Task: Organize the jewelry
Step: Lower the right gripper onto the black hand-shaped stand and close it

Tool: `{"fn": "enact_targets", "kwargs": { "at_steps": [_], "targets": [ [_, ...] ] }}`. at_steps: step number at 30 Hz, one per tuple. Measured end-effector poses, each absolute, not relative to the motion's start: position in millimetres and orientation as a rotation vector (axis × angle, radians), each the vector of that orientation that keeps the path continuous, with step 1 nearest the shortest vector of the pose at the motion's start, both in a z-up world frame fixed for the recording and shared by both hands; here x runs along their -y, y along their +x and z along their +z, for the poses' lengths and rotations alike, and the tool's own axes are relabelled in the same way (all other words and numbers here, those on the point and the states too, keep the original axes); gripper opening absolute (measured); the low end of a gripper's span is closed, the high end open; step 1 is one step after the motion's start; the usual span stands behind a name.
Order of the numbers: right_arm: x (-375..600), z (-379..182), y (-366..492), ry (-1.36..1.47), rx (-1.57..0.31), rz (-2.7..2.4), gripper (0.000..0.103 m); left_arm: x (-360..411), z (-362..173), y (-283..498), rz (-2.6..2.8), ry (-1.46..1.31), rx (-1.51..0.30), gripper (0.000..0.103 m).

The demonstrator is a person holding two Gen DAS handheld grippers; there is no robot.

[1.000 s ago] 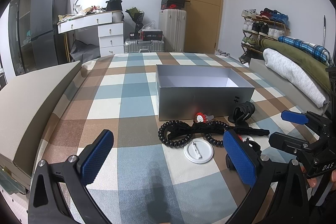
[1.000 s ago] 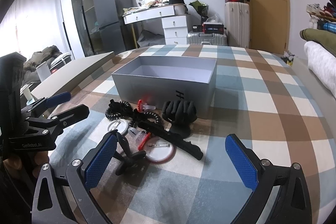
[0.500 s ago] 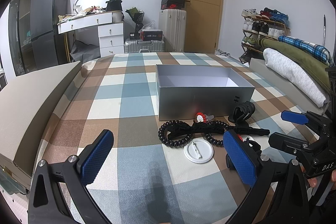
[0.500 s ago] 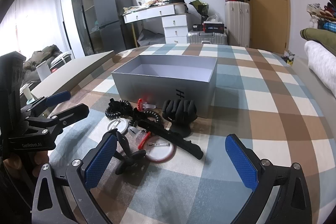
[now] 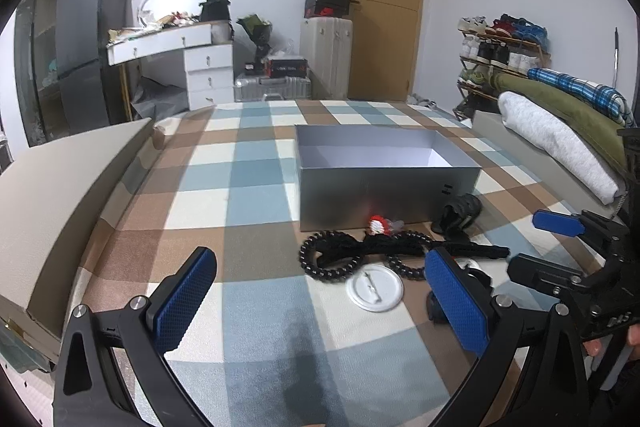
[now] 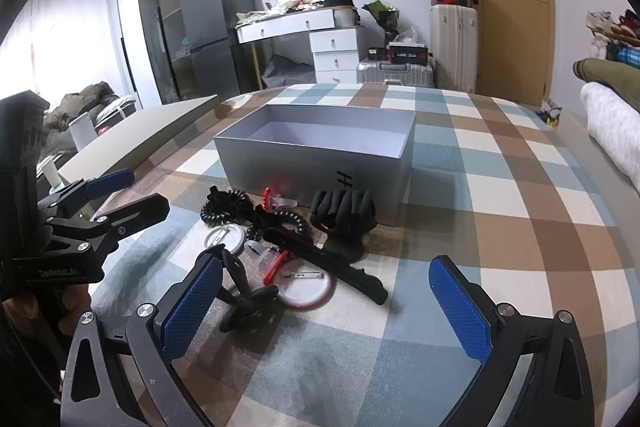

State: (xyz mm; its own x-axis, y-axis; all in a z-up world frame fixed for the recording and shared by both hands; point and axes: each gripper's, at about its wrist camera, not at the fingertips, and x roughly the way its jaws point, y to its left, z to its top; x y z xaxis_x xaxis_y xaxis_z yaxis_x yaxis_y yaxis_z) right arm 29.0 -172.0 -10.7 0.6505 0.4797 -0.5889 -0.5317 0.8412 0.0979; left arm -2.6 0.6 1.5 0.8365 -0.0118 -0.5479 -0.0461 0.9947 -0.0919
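An open grey box (image 5: 384, 183) (image 6: 320, 163) stands on the checked bedspread. In front of it lies a heap of accessories: a black coiled band (image 5: 328, 259) (image 6: 224, 207), a white round badge (image 5: 374, 289) (image 6: 226, 238), a red-rimmed badge (image 6: 306, 285), a big black claw clip (image 6: 344, 209) (image 5: 460, 211), a long black clip (image 6: 324, 259) and a small red-and-white piece (image 5: 376, 225). My left gripper (image 5: 320, 303) hovers open just short of the heap. My right gripper (image 6: 326, 307) is open too, with the heap's near edge between its fingers.
A beige lid or board (image 5: 60, 187) lies along the bed's left side. Folded blankets (image 5: 560, 139) are stacked on the right. Beyond the bed are a white desk (image 5: 180, 67), suitcases (image 5: 326, 59), a shoe rack and a wooden door.
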Motion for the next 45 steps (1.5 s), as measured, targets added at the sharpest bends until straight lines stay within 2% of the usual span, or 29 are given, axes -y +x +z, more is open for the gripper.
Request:
{"fn": "enact_targets", "kwargs": {
  "at_steps": [21,30,34,36,39,45],
  "targets": [
    [187.4,-12.4,31.3,-0.121,-0.705,0.525,0.103,50.3,-6.6,0.5,-0.184,-0.014,-0.73,0.101],
    [202.9,-11.6,33.2,-0.097,-0.743,0.519,0.103,71.7,-15.0,6.0,-0.224,0.045,-0.791,0.087],
    [205.2,-13.4,32.6,-0.093,-0.751,0.523,0.103,73.4,-18.3,10.0,-0.218,0.057,-0.817,0.069],
    [204.4,-14.0,32.8,-0.094,-0.755,0.527,0.103,74.3,-19.3,10.4,-0.223,0.056,-0.823,0.066],
    [202.5,-15.1,31.8,-0.102,-0.76,0.53,0.103,74.2,-19.3,10.8,-0.236,0.052,-0.825,0.048],
    [198.9,-17.1,30.5,-0.112,-0.769,0.543,0.103,69.8,-12.9,6.2,-0.242,0.027,-0.784,0.048]
  ]
}}
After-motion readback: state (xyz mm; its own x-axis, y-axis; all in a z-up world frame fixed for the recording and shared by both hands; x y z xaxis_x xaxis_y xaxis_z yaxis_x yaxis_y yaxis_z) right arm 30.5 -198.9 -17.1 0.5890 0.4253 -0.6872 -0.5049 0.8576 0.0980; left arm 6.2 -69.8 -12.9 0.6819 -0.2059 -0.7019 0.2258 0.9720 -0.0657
